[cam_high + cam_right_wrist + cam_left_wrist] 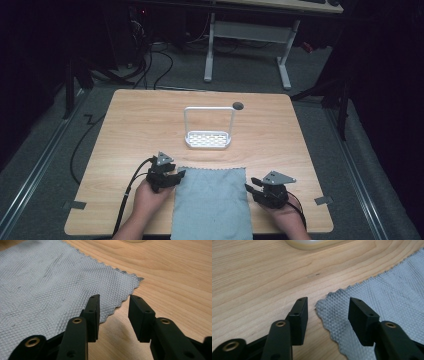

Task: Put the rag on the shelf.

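On the desk the grey cloth lies flat, flanked by the spread, empty left hand-held gripper and right hand-held gripper; folding is judged not yet begun.

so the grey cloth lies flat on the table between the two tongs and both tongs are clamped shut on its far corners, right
Not quite. The grey cloth does lie flat on the table between the two, but neither is clamped on it. The left gripper view shows the left tongs open beside a corner; the right gripper view shows the right tongs open at the cloth's edge.
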Tool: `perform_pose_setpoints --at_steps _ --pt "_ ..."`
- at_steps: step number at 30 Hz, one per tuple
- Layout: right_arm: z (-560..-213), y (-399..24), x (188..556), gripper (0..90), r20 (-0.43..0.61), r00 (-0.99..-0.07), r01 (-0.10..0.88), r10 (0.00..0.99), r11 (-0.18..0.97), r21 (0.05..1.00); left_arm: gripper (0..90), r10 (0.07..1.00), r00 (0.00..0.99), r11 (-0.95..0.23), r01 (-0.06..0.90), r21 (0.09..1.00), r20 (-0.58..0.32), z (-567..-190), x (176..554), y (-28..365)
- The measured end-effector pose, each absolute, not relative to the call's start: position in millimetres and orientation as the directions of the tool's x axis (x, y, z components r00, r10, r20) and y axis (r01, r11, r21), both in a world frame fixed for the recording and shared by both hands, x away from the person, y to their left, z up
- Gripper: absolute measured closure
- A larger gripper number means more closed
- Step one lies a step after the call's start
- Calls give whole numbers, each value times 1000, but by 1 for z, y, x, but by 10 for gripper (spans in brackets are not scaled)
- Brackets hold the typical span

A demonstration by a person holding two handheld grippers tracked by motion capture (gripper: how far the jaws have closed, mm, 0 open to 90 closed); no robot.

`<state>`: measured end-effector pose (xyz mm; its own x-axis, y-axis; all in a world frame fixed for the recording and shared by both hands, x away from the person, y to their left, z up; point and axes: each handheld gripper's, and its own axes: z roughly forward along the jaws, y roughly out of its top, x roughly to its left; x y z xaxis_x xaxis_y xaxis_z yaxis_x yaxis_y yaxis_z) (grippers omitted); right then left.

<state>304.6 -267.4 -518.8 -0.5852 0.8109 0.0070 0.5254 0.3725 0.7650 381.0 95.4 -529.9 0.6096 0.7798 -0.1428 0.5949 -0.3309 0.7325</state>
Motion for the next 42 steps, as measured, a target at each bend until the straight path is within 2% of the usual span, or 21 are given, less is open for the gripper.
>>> perform_pose_setpoints --at_steps 2,5,6,7,8,9,10,17,21,27,28,29,30,32,34,35,36,37,38,39,42 --pt "-519 -268 306 582 8 -584 524 812 369 768 557 782 618 -366 561 742 -81 -531 378 90" --pt "-518 -266 307 554 14 -582 526 813 363 769 644 780 625 -394 534 748 -36 -532 372 83" --pt "-518 -265 308 548 17 -582 527 813 361 769 672 776 629 -396 528 751 -33 -532 371 83" --pt "-517 -261 311 539 14 -580 523 815 359 773 755 775 631 -392 527 755 -38 -533 370 82" --pt "-517 -261 311 539 14 -580 523 815 359 773 755 772 634 -387 527 756 -47 -533 370 82" --pt "-516 -257 315 528 16 -578 527 816 358 771 855 764 642 -384 531 755 -63 -533 369 82" --pt "-516 -257 315 528 16 -578 527 816 358 771 874 764 642 -384 531 755 -63 -533 369 82" --pt "-507 -252 347 529 22 -532 561 847 332 758 889 762 630 -322 571 756 -151 -535 373 90" --pt "-514 -248 362 545 44 -507 609 861 321 725 889 768 621 -311 577 755 -158 -535 373 90" --pt "-525 -244 365 539 57 -511 619 858 321 717 886 765 621 -306 581 754 -168 -535 373 91" --pt "-527 -242 365 534 47 -513 617 857 330 714 886 765 622 -306 580 755 -168 -535 373 91" --pt "-529 -238 363 554 -6 -527 587 850 369 721 883 764 623 -308 580 755 -167 -535 373 91" --pt "-529 -238 363 554 -6 -527 587 850 369 721 883 764 623 -308 580 755 -167 -535 373 91" --pt "-529 -237 363 595 -12 -531 582 847 375 722 883 764 622 -306 581 754 -170 -535 373 91" --pt "-529 -237 362 666 -15 -536 577 844 380 723 883 763 622 -304 583 754 -173 -535 373 92" --pt "-529 -235 361 733 -16 -541 573 841 383 725 883 763 623 -305 583 753 -173 -535 373 92" --pt "-529 -235 361 733 -16 -541 573 841 383 725 883 763 623 -305 583 753 -173 -535 373 92" --pt "-529 -233 360 798 -13 -549 573 836 388 722 883 762 625 -306 582 754 -173 -535 373 92" --pt "-529 -233 360 798 -13 -549 573 836 388 722 885 762 625 -306 582 754 -173 -535 373 92" --pt "-529 -233 361 856 -6 -556 572 831 388 722 887 758 629 -310 578 754 -170 -535 373 91" --pt "-528 -233 361 880 20 -562 575 827 374 728 888 752 637 -308 567 764 -170 -534 371 92"
